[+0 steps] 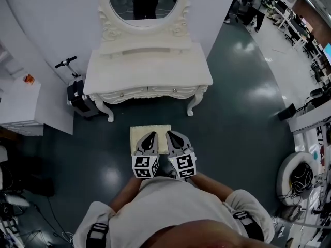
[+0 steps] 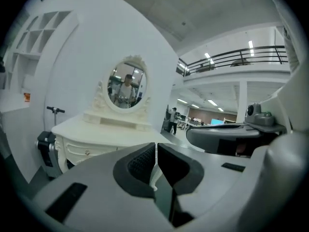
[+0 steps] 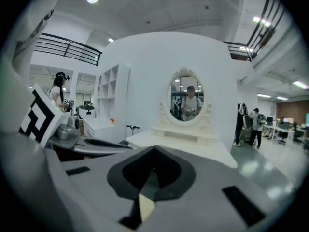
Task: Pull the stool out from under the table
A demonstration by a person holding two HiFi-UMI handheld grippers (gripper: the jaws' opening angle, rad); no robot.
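The stool (image 1: 140, 134), with a square cream cushion, stands on the dark floor in front of the white dressing table (image 1: 147, 71), apart from it. My left gripper (image 1: 151, 136) and right gripper (image 1: 170, 134) hover side by side above the cushion, both shut with nothing between their jaws. In the left gripper view the left gripper (image 2: 156, 152) points about level at the dressing table (image 2: 96, 129) and its oval mirror (image 2: 126, 87). The right gripper (image 3: 153, 159) faces the same table (image 3: 193, 146), and a cream sliver of the stool (image 3: 146, 205) shows below its jaws.
A black scooter (image 1: 77, 93) leans by the table's left legs. White shelving (image 1: 18, 107) stands at the far left. A round white tub (image 1: 297, 177) with cables sits at the right. People stand at desks (image 1: 258, 4) at the back right.
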